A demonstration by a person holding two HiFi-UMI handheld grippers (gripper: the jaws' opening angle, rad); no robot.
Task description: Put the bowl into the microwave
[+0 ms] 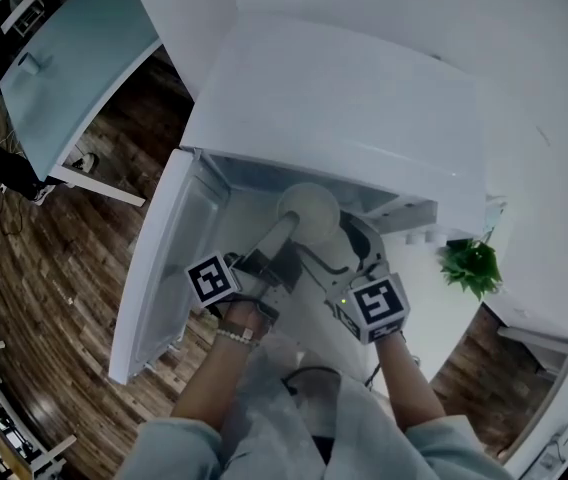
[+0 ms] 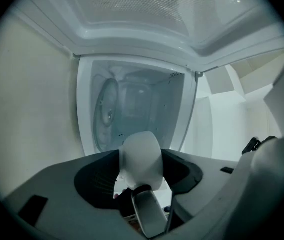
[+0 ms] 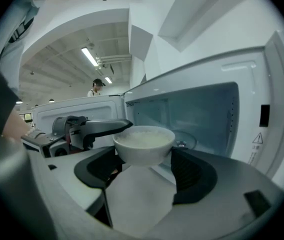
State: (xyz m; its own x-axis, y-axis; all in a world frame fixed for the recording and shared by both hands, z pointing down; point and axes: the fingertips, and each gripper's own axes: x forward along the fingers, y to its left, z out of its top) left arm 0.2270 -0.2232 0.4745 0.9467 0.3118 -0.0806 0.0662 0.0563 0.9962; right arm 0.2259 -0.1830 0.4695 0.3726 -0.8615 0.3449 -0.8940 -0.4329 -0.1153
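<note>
A white bowl with a pale filling hangs at the mouth of the open microwave. In the right gripper view the bowl sits between my right gripper's black pads, which press on its sides. My left gripper reaches in from the left, turned on its side. One dark finger lies against the rim. In the left gripper view the bowl fills the gap between the left gripper's pads. The right gripper comes at the bowl from the right.
The microwave door stands swung out to the left. Inside, the glass turntable lies just behind the bowl. A green plant stands to the right. A pale desk is at the far left over a wooden floor.
</note>
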